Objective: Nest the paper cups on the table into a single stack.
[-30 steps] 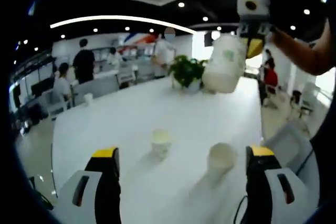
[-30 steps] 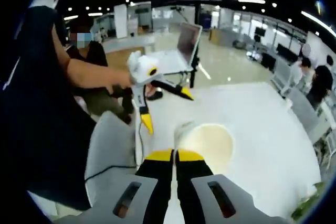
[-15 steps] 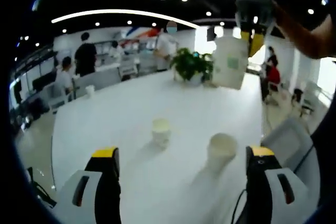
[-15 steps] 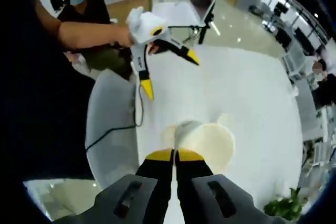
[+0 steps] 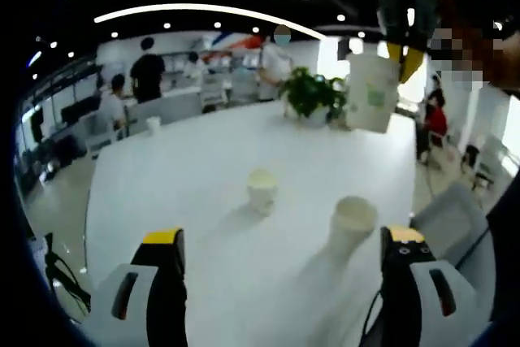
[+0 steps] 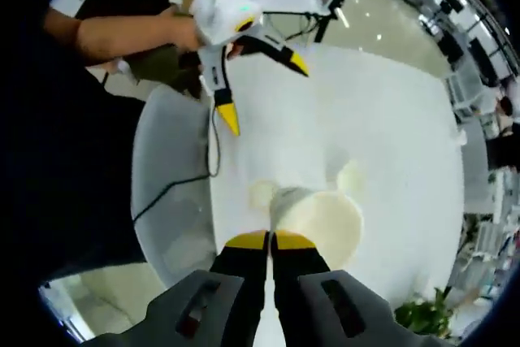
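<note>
Three paper cups counted. Two stand upright on the white surface (image 5: pixel 203 193), apart from each other: the far cup (image 5: pixel 262 189) toward the middle, the near cup (image 5: pixel 353 221) closer to my left gripper (image 5: pixel 280 282), ahead of its right jaw. The third, the held cup (image 5: pixel 373 91), hangs in the air upright, mouth up, pinched at the rim by my right gripper (image 5: pixel 405 48).

Left jaws stand wide apart with nothing between them. Right jaws are pressed together on the held cup's wall.

Right gripper view looks down from above: the held cup's open mouth (image 6: pixel 325 217) sits just past the yellow tips, one standing cup's rim peeks out left of it and the other just beyond it. The left gripper (image 6: pixel 262 83) reaches in from the left there, jaws spread, over the surface edge.

Around: a potted plant (image 5: pixel 311 95) at the far end of the surface, a grey chair (image 6: pixel 169 193) beside the near edge with a cable over it, people at desks behind.
</note>
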A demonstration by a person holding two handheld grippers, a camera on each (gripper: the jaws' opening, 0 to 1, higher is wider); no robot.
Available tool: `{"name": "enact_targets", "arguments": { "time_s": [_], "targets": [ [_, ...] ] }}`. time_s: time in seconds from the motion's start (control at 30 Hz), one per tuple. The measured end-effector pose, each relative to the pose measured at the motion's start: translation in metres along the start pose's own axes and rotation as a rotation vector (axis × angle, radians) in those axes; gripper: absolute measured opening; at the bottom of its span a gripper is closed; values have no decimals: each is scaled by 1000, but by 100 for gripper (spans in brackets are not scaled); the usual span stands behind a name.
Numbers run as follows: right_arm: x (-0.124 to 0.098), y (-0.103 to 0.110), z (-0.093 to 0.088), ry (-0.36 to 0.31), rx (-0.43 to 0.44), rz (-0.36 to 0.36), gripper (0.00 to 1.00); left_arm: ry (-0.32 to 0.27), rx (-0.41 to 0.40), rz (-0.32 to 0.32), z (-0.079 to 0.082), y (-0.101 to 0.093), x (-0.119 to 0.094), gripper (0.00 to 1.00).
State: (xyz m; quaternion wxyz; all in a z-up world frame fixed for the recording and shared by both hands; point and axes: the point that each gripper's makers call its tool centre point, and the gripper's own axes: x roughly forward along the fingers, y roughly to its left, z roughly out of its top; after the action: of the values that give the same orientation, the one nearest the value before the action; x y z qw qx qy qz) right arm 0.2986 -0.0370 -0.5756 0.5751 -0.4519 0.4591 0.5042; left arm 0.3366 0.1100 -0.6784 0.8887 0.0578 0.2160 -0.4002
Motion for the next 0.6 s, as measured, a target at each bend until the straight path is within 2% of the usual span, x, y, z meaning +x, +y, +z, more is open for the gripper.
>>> {"name": "enact_targets", "arguments": {
  "time_s": [0.27,0.6],
  "targets": [
    [3,1,-2,15,1,-11,0,-3,-5,17,-6,2,-8,98],
    [7,2,-2,21,15,-15,0,-29,14,41,0,10,-8,98]
  ]
}}
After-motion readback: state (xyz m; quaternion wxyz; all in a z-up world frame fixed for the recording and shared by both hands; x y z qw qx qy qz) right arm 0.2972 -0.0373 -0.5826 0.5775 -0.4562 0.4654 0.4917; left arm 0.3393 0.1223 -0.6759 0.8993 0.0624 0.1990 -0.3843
